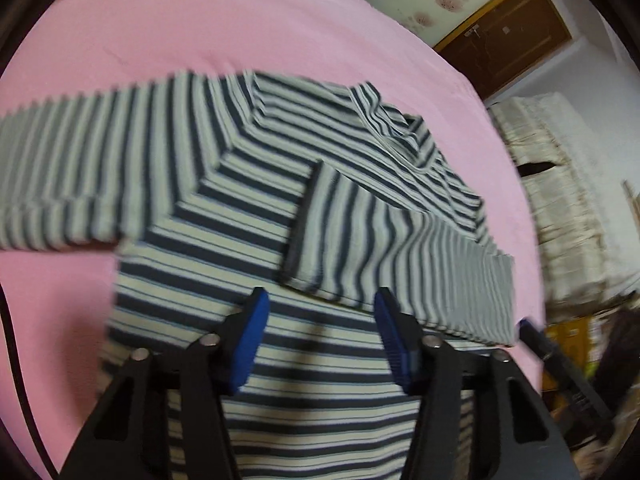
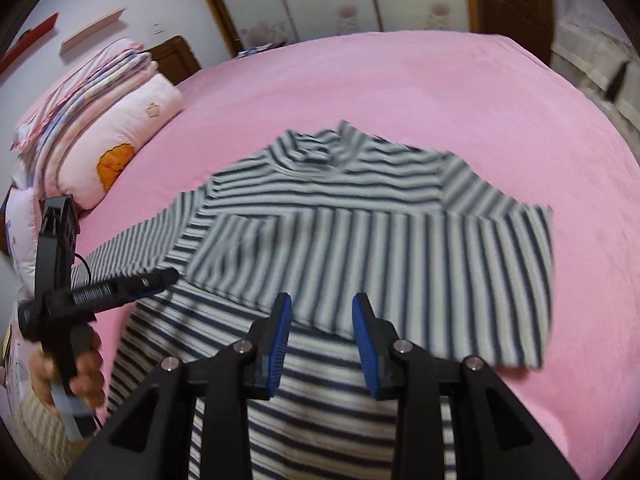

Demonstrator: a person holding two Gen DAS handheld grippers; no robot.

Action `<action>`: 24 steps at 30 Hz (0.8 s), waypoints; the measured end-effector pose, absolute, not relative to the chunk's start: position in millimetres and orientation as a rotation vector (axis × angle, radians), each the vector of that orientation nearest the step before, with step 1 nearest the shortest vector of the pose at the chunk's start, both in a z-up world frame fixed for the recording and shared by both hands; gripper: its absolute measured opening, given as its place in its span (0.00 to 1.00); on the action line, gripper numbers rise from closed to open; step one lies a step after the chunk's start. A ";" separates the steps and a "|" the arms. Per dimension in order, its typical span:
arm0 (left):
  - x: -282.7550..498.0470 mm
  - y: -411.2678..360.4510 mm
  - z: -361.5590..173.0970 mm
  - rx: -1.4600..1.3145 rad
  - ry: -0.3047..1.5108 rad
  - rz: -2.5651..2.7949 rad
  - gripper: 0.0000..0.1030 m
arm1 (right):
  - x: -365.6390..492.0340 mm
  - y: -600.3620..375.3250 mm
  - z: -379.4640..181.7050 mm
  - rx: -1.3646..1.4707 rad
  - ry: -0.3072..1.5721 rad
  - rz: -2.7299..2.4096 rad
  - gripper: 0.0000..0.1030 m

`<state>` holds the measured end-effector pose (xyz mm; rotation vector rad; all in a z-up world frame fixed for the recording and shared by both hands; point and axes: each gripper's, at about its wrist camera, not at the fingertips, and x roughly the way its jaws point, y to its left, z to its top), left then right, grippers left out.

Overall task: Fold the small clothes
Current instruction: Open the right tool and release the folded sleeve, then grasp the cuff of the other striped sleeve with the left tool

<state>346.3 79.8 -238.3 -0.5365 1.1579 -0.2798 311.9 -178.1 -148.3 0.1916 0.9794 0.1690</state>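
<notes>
We note the striped top (image 2: 360,240) flat on the pink bed cover (image 2: 400,88), one sleeve (image 2: 400,256) folded across its chest, the other out sideways; above its lower body hang our left gripper (image 1: 320,312) and right gripper (image 2: 322,312), both partly open, gripping nothing, folded bedding (image 2: 100,128) beyond

Bedroom – pink bed (image 2: 400,80), pillows (image 2: 120,136).

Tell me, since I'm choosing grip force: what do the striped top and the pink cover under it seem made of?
Striped top: looks like soft knit, probably cotton jersey; matte, it drapes and creases limply. Pink cover: seems a fuzzy, fleece-like fabric; matte nap, faint brushed marks. Blur leaves both uncertain.
</notes>
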 end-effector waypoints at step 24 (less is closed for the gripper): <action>356.8 77.1 -284.8 -0.897 1.089 -0.291 0.47 | 255.7 -266.9 -182.7 0.337 1.006 0.002 0.31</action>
